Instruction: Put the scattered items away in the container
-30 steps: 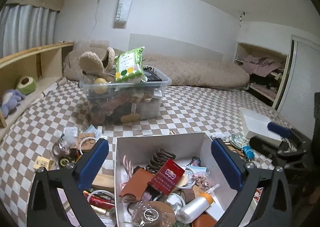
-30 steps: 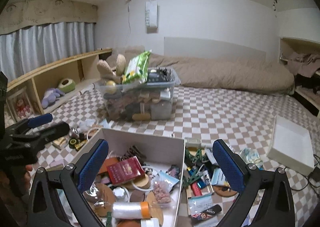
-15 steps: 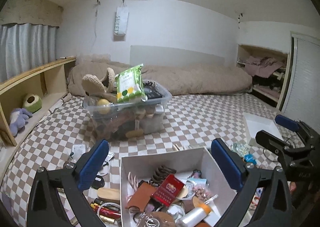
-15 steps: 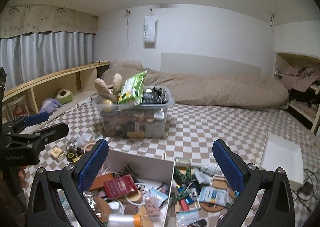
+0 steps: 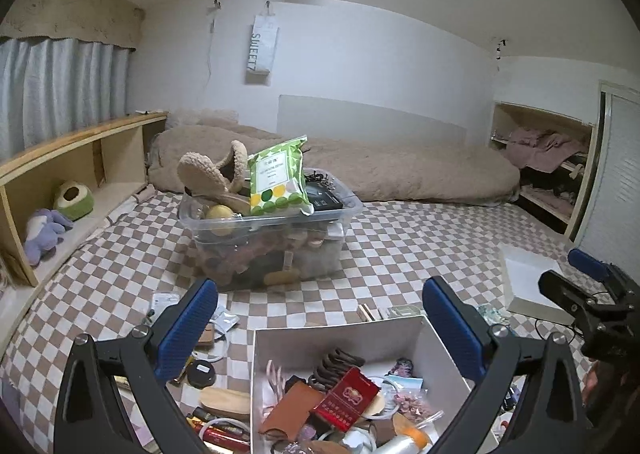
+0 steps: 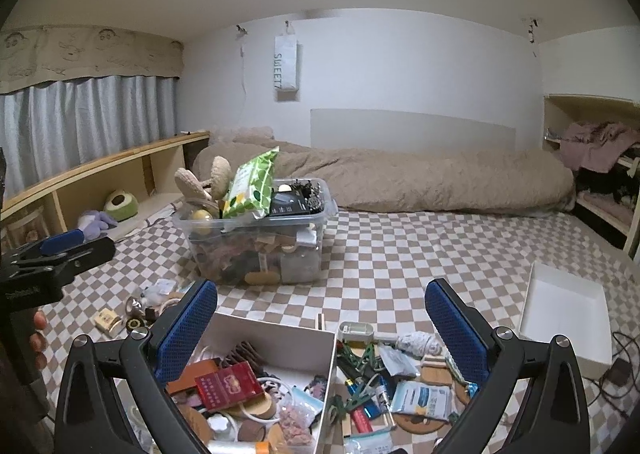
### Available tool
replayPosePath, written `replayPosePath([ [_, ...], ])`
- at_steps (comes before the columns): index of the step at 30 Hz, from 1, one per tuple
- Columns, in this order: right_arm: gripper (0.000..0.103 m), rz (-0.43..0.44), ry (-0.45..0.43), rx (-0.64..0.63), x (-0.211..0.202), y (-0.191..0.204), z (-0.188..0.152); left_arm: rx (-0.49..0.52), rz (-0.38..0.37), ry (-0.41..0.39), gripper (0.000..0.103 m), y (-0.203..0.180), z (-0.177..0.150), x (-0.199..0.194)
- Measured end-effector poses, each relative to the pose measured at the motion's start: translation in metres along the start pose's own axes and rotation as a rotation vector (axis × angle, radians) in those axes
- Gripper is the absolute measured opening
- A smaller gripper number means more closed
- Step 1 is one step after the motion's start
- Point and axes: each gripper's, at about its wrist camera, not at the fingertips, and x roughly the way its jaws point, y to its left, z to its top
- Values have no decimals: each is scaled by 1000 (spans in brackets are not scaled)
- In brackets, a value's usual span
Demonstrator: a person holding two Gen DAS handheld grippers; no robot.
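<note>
A white cardboard box (image 5: 340, 338) (image 6: 280, 338) sits on the checked bedcover, holding several small items, with a red packet (image 5: 346, 398) (image 6: 226, 384) on top. My left gripper (image 5: 320, 330) is open and empty above the box's near side. My right gripper (image 6: 320, 326) is open and empty above the box's right wall. Scattered items lie left of the box (image 5: 200, 358) and right of it (image 6: 384, 378). Each gripper shows at the edge of the other's view: the right (image 5: 592, 286), the left (image 6: 60, 250).
A clear plastic bin (image 5: 272, 230) (image 6: 260, 238) heaped with a green pack and slippers stands behind the box. A white lid or tray (image 6: 564, 310) lies at the right. A wooden shelf (image 5: 72, 174) with plush toys runs along the left. A beige duvet (image 6: 400, 182) lies at the back.
Both grippers have risen and tilted up, so the box and the scattered items sit lower in both views. Both stay open and empty.
</note>
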Motion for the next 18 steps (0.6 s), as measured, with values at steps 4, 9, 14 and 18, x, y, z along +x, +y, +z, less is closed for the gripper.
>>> replayPosePath([
  [4, 103, -7, 7, 5, 2, -2, -4, 12, -1, 6, 103, 1, -6, 4],
  [9, 103, -12, 11, 15, 1, -5, -7, 13, -12, 21, 103, 3, -13, 6],
  [14, 103, -9, 21, 19, 5, -6, -12, 19, -1, 28, 103, 6, -18, 8],
  [18, 103, -6, 38, 15, 10, -5, -19, 29, 21, 37, 103, 7, -24, 11],
])
